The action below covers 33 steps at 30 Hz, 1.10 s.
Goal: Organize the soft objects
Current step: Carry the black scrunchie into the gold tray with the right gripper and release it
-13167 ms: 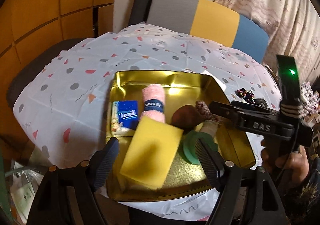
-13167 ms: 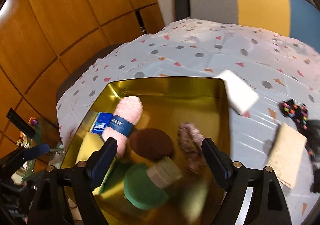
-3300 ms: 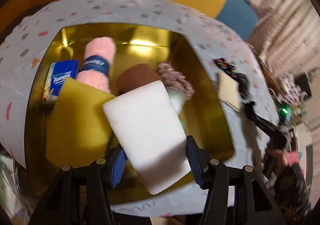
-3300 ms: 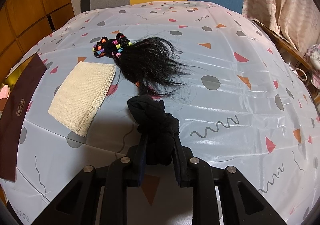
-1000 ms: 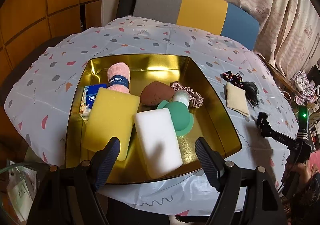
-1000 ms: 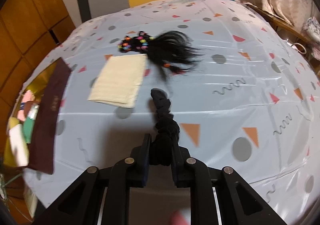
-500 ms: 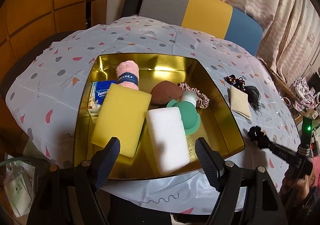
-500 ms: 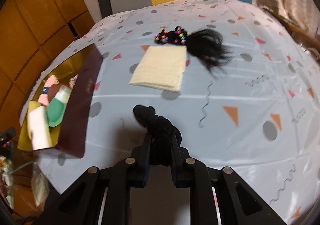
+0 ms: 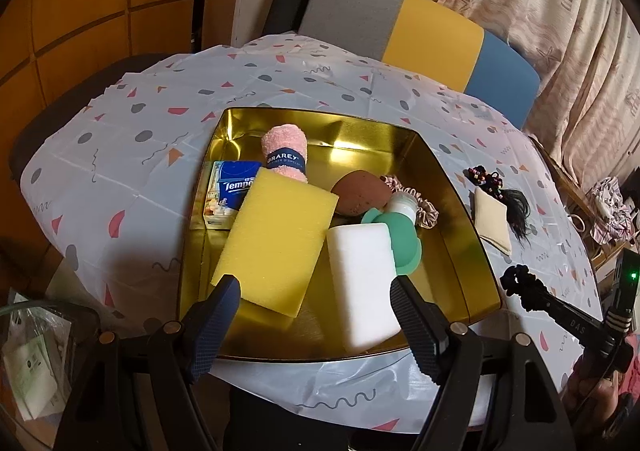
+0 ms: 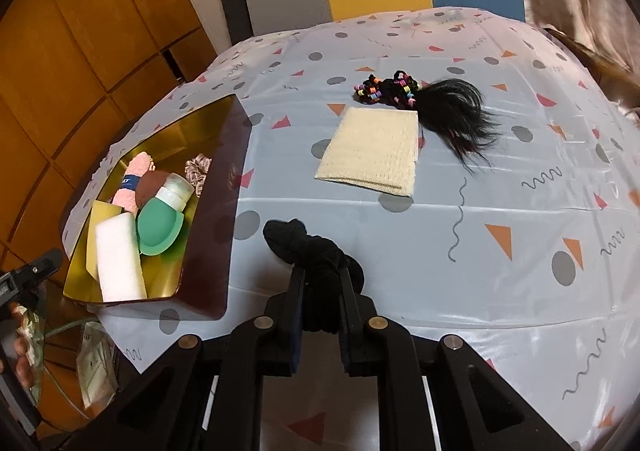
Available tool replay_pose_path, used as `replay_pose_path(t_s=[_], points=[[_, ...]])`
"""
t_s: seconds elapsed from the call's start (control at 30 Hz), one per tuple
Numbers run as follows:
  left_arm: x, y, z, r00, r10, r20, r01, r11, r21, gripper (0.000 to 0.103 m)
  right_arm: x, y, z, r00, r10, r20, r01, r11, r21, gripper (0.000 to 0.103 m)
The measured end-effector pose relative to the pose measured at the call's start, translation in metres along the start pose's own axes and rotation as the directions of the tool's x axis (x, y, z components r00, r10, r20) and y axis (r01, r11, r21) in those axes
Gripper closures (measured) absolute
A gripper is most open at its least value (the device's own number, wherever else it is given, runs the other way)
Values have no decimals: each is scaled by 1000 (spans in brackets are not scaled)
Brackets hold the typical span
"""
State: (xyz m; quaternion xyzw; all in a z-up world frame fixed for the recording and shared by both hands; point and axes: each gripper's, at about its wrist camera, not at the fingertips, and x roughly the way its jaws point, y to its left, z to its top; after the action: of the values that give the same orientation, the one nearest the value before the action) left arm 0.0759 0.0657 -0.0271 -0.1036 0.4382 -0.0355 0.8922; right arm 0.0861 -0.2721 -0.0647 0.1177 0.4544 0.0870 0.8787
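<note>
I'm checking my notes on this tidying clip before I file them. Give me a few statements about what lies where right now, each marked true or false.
1. The right gripper is shut on a black fabric bundle. True.
2. The white sponge lies on the tablecloth outside the gold tray. False: it lies inside the tray, beside the yellow sponge.
3. The left gripper is open and holds nothing. True.
4. The beige cloth is in the tray. False: it lies on the tablecloth, next to the black hairpiece.
5. The pink towel roll is in the tray. True.

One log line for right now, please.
left hand-held gripper: open, over gold tin | right hand-held gripper: shut on black scrunchie, beside tin
</note>
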Motion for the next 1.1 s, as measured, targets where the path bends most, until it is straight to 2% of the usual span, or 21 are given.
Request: replay_pose_path(t_s=[0.13, 0.37, 0.57, 0.7, 0.87, 1.03, 1.1], points=[[-1, 1, 0, 1000, 5, 4, -5, 1000, 6, 24, -12, 3, 7, 999, 23, 38, -24, 999, 22, 89], [-1, 2, 1, 1000, 4, 2, -4, 1000, -2, 24, -31, 28, 28, 993, 54, 101, -50, 998, -41, 90], [-2, 2, 3, 1000, 3, 8, -3, 1000, -2, 24, -35, 61, 38, 984, 144, 104, -136, 987, -81, 90], [-3, 3, 3, 1000, 4, 12, -4, 1000, -1, 24, -18, 100, 40, 979, 193, 57, -182, 970, -158, 90], [-3, 8, 3, 1000, 10, 11, -10, 1000, -8, 24, 22, 137, 31, 982, 182, -42, -187, 954, -236, 90], [-3, 15, 4, 1000, 19, 12, -19, 1000, -19, 24, 46, 143, 17, 981, 151, -124, -180, 943, -279, 89], [-2, 16, 4, 1000, 23, 13, -23, 999, -22, 24, 52, 141, 14, 978, 149, -149, -185, 944, -274, 86]])
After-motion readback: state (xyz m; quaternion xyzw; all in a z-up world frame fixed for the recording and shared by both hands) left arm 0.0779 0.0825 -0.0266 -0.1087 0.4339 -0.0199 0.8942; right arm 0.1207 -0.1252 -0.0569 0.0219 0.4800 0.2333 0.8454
